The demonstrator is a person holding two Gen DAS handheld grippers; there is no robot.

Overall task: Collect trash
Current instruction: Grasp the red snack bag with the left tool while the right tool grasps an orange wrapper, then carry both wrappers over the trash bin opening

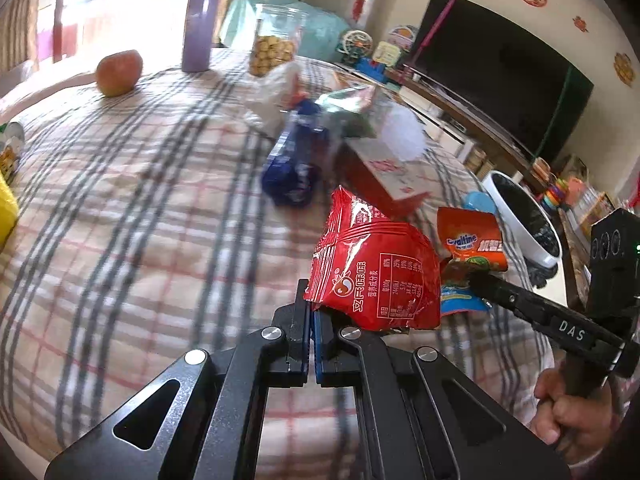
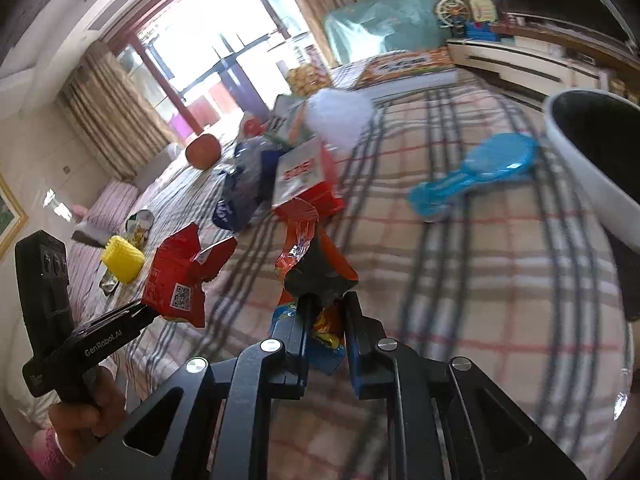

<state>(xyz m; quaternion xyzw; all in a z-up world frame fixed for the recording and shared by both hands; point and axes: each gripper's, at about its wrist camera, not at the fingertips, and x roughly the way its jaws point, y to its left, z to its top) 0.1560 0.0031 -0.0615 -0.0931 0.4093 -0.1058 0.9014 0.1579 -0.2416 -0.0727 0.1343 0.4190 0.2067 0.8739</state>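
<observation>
My left gripper [image 1: 313, 304] is shut on a red snack wrapper [image 1: 376, 276], held above the plaid tablecloth; it also shows in the right wrist view [image 2: 176, 280]. My right gripper [image 2: 326, 304] is shut on an orange Ovaltine wrapper [image 2: 316, 260], also visible in the left wrist view [image 1: 472, 244]. A white bin with a black liner [image 1: 524, 220] stands off the table's right edge; its rim [image 2: 580, 160] is at the right in the right wrist view. A blue wrapper [image 1: 288, 172], a red and white box [image 1: 384, 176] and a white tissue [image 1: 402, 136] lie further back.
An apple [image 1: 119, 72], a purple flask [image 1: 198, 28] and a cookie jar [image 1: 274, 44] stand at the far side. A blue plastic scoop [image 2: 476, 176] lies near the bin. A yellow object [image 2: 122, 258] sits at the left. A TV [image 1: 500, 76] stands beyond.
</observation>
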